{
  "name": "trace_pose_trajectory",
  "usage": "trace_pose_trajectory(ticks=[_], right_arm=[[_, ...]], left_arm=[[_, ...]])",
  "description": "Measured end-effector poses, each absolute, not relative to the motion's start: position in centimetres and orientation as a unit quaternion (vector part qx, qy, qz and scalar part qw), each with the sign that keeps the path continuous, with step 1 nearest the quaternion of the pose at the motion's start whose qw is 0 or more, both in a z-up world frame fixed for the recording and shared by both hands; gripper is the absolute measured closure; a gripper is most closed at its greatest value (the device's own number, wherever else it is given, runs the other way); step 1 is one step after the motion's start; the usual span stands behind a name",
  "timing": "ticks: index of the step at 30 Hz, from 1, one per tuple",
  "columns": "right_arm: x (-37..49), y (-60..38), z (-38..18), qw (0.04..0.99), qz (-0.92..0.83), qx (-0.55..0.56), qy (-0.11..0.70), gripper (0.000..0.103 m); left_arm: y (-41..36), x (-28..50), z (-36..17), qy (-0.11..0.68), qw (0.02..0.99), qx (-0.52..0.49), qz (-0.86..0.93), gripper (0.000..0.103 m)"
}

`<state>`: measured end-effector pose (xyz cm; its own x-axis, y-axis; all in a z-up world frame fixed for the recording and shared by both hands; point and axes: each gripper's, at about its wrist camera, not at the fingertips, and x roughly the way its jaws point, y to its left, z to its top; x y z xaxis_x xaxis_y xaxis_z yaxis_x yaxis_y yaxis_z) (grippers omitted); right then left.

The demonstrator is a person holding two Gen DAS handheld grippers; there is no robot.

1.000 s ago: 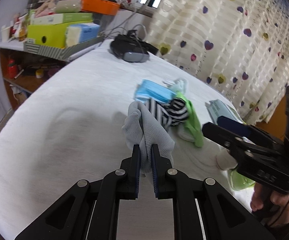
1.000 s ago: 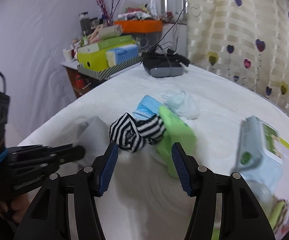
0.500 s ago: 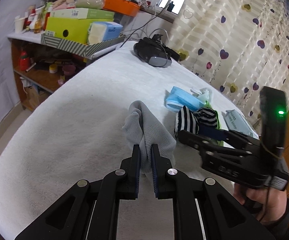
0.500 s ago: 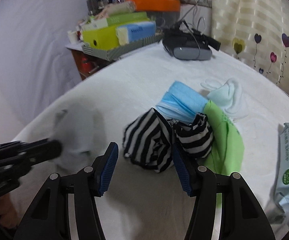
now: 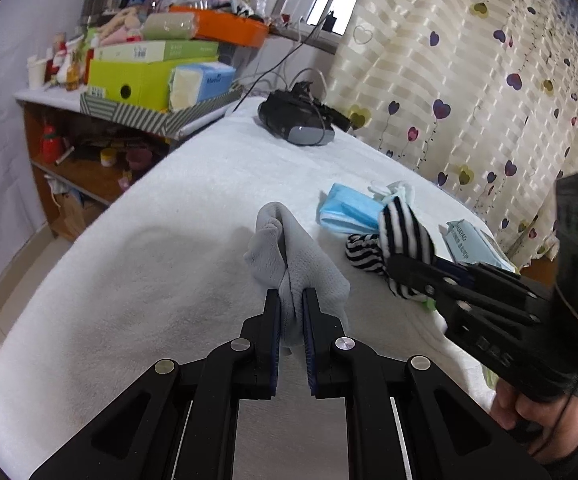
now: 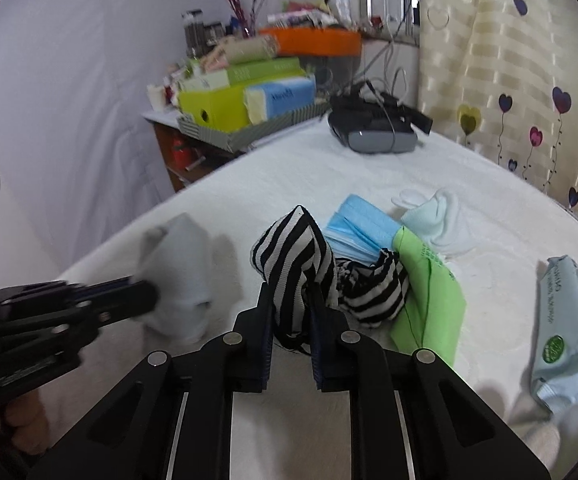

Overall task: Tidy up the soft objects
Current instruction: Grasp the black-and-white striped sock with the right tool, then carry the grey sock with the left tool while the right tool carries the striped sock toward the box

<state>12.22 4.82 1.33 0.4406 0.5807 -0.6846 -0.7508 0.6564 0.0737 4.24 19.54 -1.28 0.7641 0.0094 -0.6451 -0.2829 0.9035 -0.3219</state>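
Pinching a grey sock (image 5: 289, 264) between its nearly closed jaws, the left gripper (image 5: 291, 308) is occupying the lower centre of the left wrist view, the sock bunching upward from the pads and resting on the white bed cover (image 5: 149, 264). In the right wrist view the right gripper (image 6: 291, 308) is closing its jaws on a black-and-white striped sock (image 6: 293, 256), whose folded peak is standing up between the pads at the frame's lower centre; the same grey sock is showing blurred at the left of that view, with the left gripper's dark body reaching in from the lower left. A hand (image 5: 537, 428) is gripping the right gripper's handle at the lower right of the left wrist view. Just beyond the striped sock a second striped piece (image 6: 373, 288) is lying against a green cloth (image 6: 429, 292), and behind them a blue face mask (image 6: 361, 228) and a pale white sock (image 6: 441, 216) are lying close together. A pack of wet wipes (image 6: 569, 328) is sitting at the right edge. Farther back, a black headset (image 6: 377, 132) is resting on the bed near the heart-patterned curtain (image 6: 509, 80), while a cluttered shelf (image 5: 129, 92) with a yellow-green box is filling the upper left.
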Motion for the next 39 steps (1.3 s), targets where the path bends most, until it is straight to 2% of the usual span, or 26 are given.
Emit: trace_pose_trajectory(ticks=[17,39], right_arm=[[6.3,-4.7,7.2,0.875,0.391,-0.060,0.279,0.087],[5.4,-16.9,8.7,0.918,0.306,-0.007,0.253,0.087]], left_arm=[[11.5,1.8,4.3,0.289,0.945,-0.147,0.037,0.093],[-1.2,3.8,8.0,0.277,0.955,-0.075,-0.073,0.093]])
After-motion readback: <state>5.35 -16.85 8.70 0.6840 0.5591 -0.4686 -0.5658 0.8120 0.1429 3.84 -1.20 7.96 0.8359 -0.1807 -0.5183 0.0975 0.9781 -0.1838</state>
